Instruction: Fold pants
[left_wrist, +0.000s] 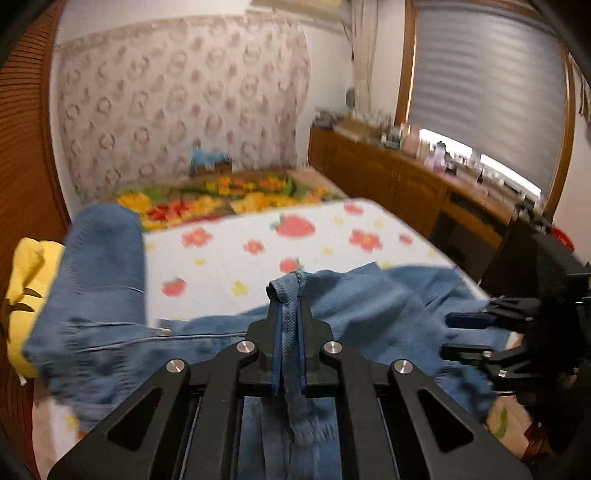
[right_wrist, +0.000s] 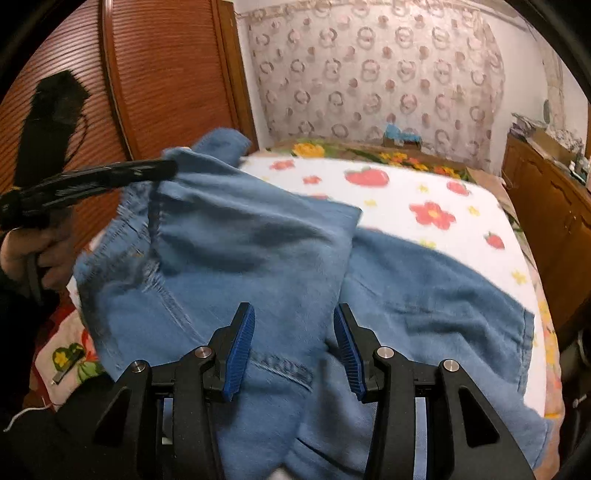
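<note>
Blue denim pants (left_wrist: 369, 295) lie crumpled across the near part of the bed, with one leg (left_wrist: 103, 258) bunched up at the left. My left gripper (left_wrist: 289, 295) is shut on a doubled strip of the denim, which runs up between its fingers and pokes out above the tips. The right wrist view shows that gripper (right_wrist: 166, 168) at the left, held by a hand, lifting an edge of the pants (right_wrist: 258, 240). My right gripper (right_wrist: 293, 310) hovers open over the middle of the pants, its blue pads apart with nothing pinched. It also shows sideways as the right gripper (left_wrist: 448, 335).
The bed carries a white blanket with strawberries and flowers (left_wrist: 295, 240) and a bright floral cover (left_wrist: 221, 199) behind it. A yellow plush toy (left_wrist: 26, 295) lies at the left. A wooden sideboard (left_wrist: 388, 177) with clutter lines the right wall, and a wooden slatted door (right_wrist: 166, 74) stands at the left.
</note>
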